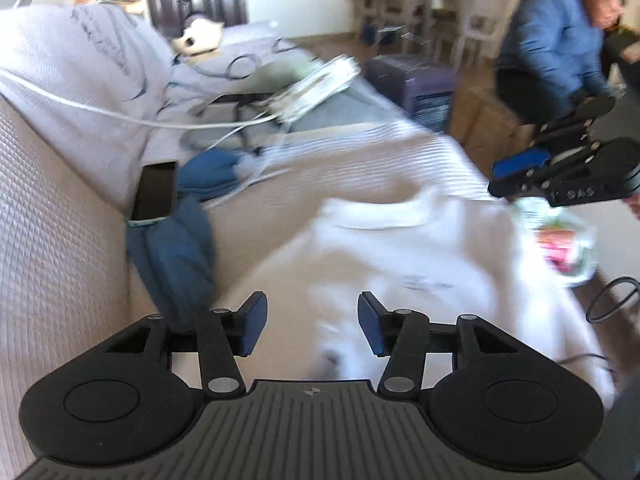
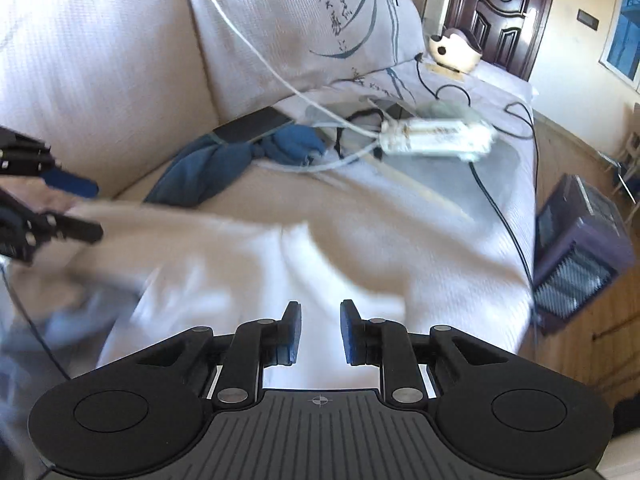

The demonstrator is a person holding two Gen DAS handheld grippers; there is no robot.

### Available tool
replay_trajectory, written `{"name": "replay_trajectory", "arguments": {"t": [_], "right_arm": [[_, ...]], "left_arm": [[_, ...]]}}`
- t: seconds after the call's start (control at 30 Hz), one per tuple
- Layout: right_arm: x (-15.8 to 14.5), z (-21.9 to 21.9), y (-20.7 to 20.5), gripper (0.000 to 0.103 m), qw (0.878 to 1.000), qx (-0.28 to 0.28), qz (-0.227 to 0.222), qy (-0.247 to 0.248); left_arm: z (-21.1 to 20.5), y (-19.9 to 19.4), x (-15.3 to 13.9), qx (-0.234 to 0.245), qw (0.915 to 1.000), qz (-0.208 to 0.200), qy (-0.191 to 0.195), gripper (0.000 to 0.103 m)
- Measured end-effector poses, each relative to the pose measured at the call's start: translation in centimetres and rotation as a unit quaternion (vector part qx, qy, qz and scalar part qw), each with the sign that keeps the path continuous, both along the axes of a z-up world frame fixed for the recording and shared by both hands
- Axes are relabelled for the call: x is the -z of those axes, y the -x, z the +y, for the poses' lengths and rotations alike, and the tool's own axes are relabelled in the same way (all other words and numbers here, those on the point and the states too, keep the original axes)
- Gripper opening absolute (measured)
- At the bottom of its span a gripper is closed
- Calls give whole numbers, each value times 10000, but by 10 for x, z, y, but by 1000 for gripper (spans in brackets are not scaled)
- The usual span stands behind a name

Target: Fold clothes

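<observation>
Sofa cushion (image 2: pixel 304 12): dark brush-script characters, illegible; white garment (image 1: pixel 420 256) below.

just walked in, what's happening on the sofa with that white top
A person is folding clothes on a beige sofa with a two-finger gripper in each hand. The white knit top lies spread on the seat. Both the left gripper and right gripper are open above it, holding nothing. A crumpled blue garment waits by the backrest.

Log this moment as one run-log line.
task: fold clothes | left gripper: open, empty | right gripper: open, empty | white garment: flat on sofa, unheld
</observation>
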State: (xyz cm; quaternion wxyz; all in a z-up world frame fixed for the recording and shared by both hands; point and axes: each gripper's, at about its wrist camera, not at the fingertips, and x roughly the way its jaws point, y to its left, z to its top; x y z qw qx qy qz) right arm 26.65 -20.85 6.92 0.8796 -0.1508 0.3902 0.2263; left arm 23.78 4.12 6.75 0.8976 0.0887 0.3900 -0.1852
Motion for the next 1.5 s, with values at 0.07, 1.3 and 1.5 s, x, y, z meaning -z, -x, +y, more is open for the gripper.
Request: {"name": "replay_trajectory", "arguments": {"t": [0.07,1.3,1.5], "right_arm": [[-6,-24,36,22,9999,93,55,-32],[114,-48,73,26,9775,1558,1070,-934],[98,-55,81,16,9842,1469,741,-658]], "left_arm": [[-3,33,-9,16,9993,204,301,49],[-72,169,169,-929,9740,1640,1257,50],[-83,172,156,-597,9744,1598,1464,9]]}}
